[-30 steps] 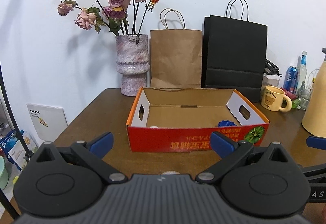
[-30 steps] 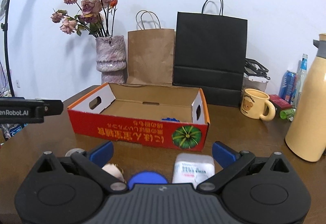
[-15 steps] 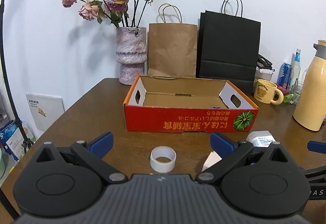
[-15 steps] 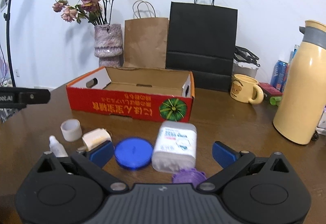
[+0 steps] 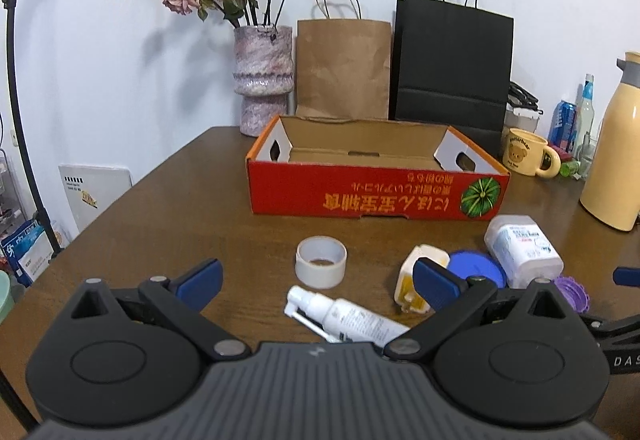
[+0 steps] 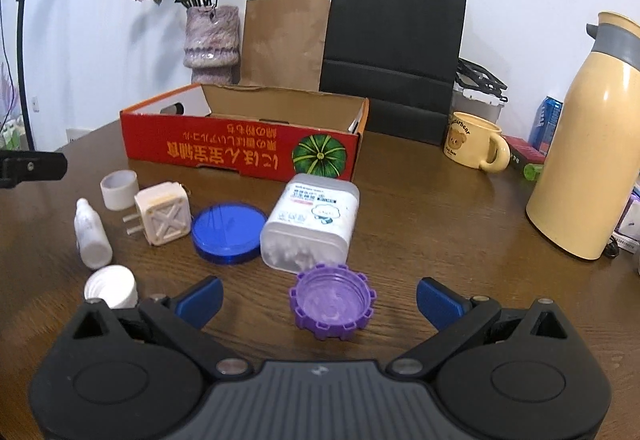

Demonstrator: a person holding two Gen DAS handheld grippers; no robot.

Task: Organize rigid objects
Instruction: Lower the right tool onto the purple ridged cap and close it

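Observation:
An open red cardboard box [image 5: 376, 196] [image 6: 240, 152] stands mid-table. In front of it lie a white tape roll [image 5: 321, 262] [image 6: 119, 189], a white spray bottle [image 5: 344, 316] [image 6: 92, 234], a cream plug adapter [image 5: 408, 272] [image 6: 162, 214], a blue round lid [image 5: 476, 266] [image 6: 229, 227], a clear cotton-swab box [image 5: 520, 248] [image 6: 312, 222], a purple cap [image 5: 576, 294] [image 6: 332, 302] and a white cap [image 6: 111, 286]. My left gripper [image 5: 318, 280] is open above the bottle and tape. My right gripper [image 6: 320, 302] is open, the purple cap lying between its fingers, untouched.
At the back stand a vase of dried roses [image 5: 262, 80], a brown paper bag [image 5: 343, 68] and a black bag [image 5: 452, 64]. A cream mug [image 6: 474, 142], a tall cream thermos [image 6: 592, 144] and cans [image 6: 546, 124] crowd the right side. The table's left edge is near.
Both grippers have drawn back from the red box toward the table's near side. The small objects in front of the box have come into view; nothing has been grasped.

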